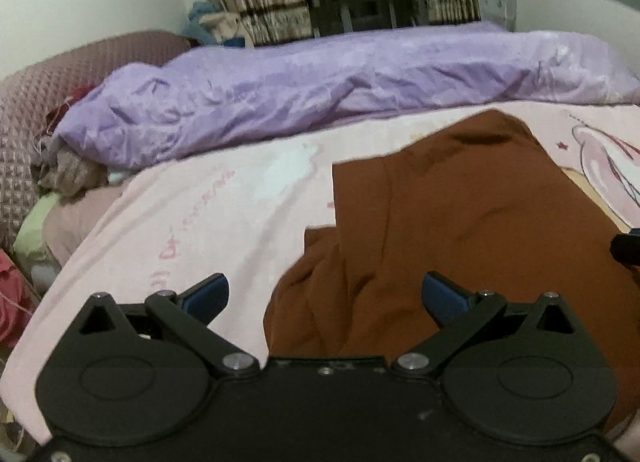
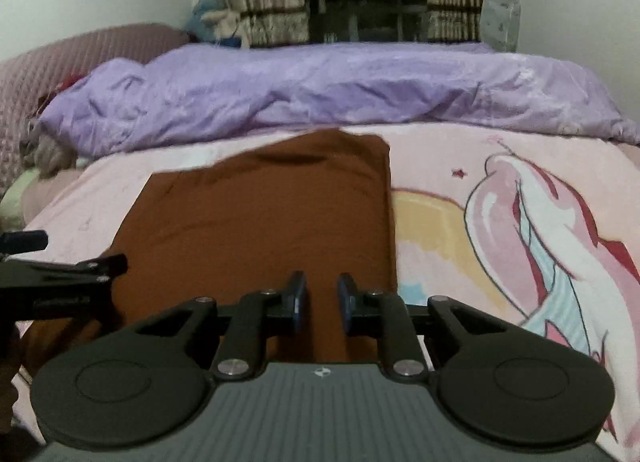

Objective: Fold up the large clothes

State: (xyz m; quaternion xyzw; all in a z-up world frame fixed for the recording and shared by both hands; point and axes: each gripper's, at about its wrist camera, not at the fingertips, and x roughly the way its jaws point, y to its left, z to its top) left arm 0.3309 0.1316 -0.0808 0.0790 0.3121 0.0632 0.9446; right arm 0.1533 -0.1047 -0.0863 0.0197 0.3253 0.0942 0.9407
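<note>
While the brown garment point(image 2: 260, 230) lies folded (bed sheet point(image 2: 460, 222) beneath), both jaws gape.

Dim indoor light; soft blur; fisheye-bent edges

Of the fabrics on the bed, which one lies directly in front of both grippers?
The brown garment, partly folded on the pink cartoon sheet. The crumpled purple quilt lies farther back along the bed's far side.
</note>
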